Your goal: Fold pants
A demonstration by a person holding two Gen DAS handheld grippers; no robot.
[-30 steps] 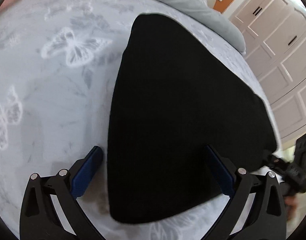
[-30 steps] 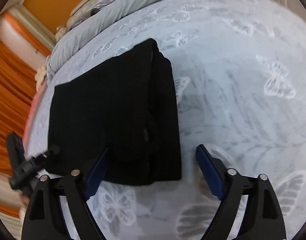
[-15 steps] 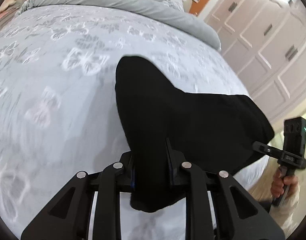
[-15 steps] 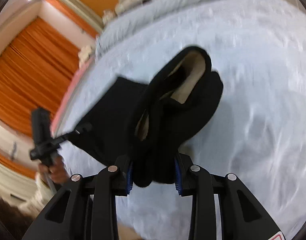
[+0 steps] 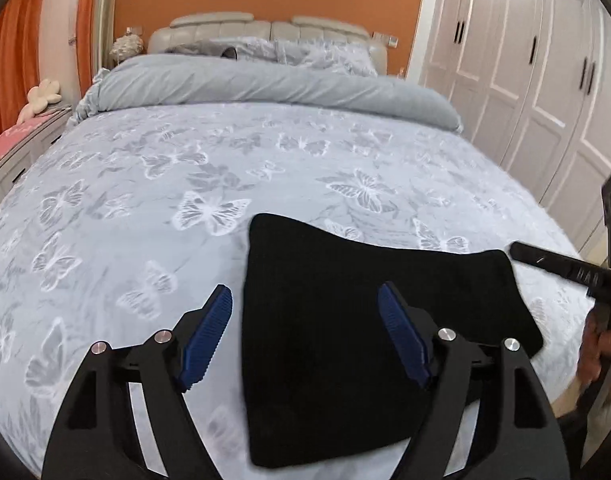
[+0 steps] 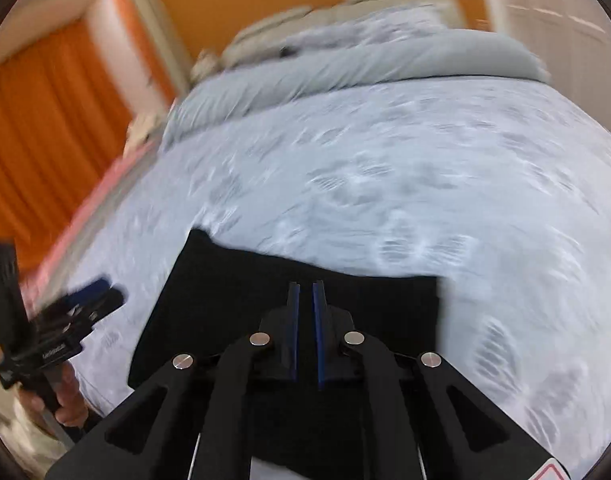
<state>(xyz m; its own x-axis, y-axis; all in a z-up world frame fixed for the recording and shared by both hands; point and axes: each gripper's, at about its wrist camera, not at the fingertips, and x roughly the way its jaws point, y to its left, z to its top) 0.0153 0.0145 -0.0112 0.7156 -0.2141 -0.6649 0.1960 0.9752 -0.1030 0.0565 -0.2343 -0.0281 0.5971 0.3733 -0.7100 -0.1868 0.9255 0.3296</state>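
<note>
The black pants (image 5: 345, 320) lie folded flat in a compact block near the front edge of the bed. They also show in the right wrist view (image 6: 233, 292). My left gripper (image 5: 305, 300) is open and empty, raised above the near left part of the pants. My right gripper (image 6: 305, 286) has its jaws almost together with a thin gap and nothing between them, above the pants' near edge. The right gripper also shows in the left wrist view (image 5: 553, 266), and the left gripper in the right wrist view (image 6: 89, 296).
The bed (image 5: 145, 200) has a pale blue butterfly cover. A rolled grey duvet (image 5: 265, 84) and pillows lie at the headboard. White wardrobe doors (image 5: 545, 60) stand at the right, orange curtains (image 6: 45, 140) and a nightstand (image 5: 13, 140) at the left.
Both grippers held the pants' edge half a second ago. Now the pants lie folded on the bed. The left gripper has opened and both have pulled back and up.
</note>
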